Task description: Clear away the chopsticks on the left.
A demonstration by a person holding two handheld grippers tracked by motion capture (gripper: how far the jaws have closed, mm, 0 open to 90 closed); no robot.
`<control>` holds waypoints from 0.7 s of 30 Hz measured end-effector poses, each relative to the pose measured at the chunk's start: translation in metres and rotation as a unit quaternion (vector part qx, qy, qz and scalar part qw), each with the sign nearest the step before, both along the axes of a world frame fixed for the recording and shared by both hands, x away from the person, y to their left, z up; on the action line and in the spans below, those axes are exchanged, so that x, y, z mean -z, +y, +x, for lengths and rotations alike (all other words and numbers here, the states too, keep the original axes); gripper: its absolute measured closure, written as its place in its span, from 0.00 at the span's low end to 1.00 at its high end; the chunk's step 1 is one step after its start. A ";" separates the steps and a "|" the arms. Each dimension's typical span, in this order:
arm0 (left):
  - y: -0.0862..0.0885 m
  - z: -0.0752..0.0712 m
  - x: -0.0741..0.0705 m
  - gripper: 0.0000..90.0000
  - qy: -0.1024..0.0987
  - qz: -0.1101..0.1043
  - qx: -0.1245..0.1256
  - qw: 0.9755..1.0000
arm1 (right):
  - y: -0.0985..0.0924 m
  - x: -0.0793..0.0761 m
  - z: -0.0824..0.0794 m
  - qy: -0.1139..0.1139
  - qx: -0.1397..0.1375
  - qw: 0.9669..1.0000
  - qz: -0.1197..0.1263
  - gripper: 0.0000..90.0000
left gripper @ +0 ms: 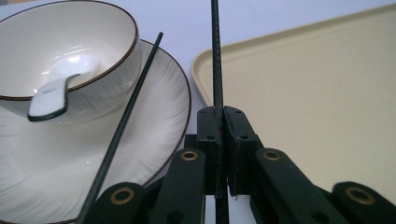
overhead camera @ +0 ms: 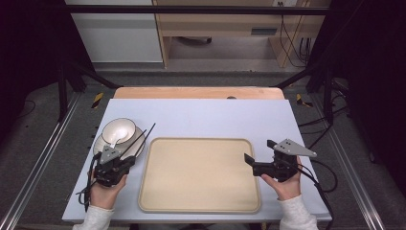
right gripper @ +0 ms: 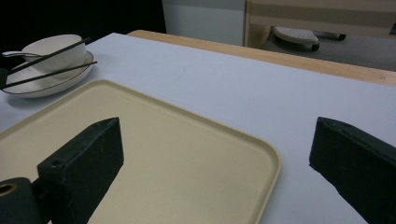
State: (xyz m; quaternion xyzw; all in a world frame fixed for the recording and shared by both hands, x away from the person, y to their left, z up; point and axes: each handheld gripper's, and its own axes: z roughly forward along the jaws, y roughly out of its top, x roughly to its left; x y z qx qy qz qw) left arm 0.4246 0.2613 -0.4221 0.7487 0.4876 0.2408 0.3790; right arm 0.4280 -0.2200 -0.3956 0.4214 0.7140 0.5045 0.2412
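Left gripper [left gripper: 223, 140] pinches one chopstick by the table's left edge; right gripper [right gripper: 215, 163] waits with jaws spread.

The held chopstick [left gripper: 215, 56] runs past the top of the left gripper view, its tip cut off. A second chopstick [left gripper: 126, 126] lies across the plate [left gripper: 154, 140]. The spoon [left gripper: 53, 95] sits in the bowl [left gripper: 93, 32], its scoop blurred by glare. The tray [overhead camera: 198, 175] is mid-table, bare. No writing is legible.
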 end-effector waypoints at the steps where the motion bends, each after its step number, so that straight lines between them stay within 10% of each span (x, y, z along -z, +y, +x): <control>1: -0.002 -0.001 0.000 0.95 -0.002 -0.002 -0.002 1.000 | 0.000 0.000 0.000 0.000 0.000 1.000 0.000 0.04; 21: -0.030 -0.021 0.008 0.95 -0.012 -0.051 -0.075 0.996 | 0.001 0.000 -0.001 0.000 -0.004 1.000 0.005 0.04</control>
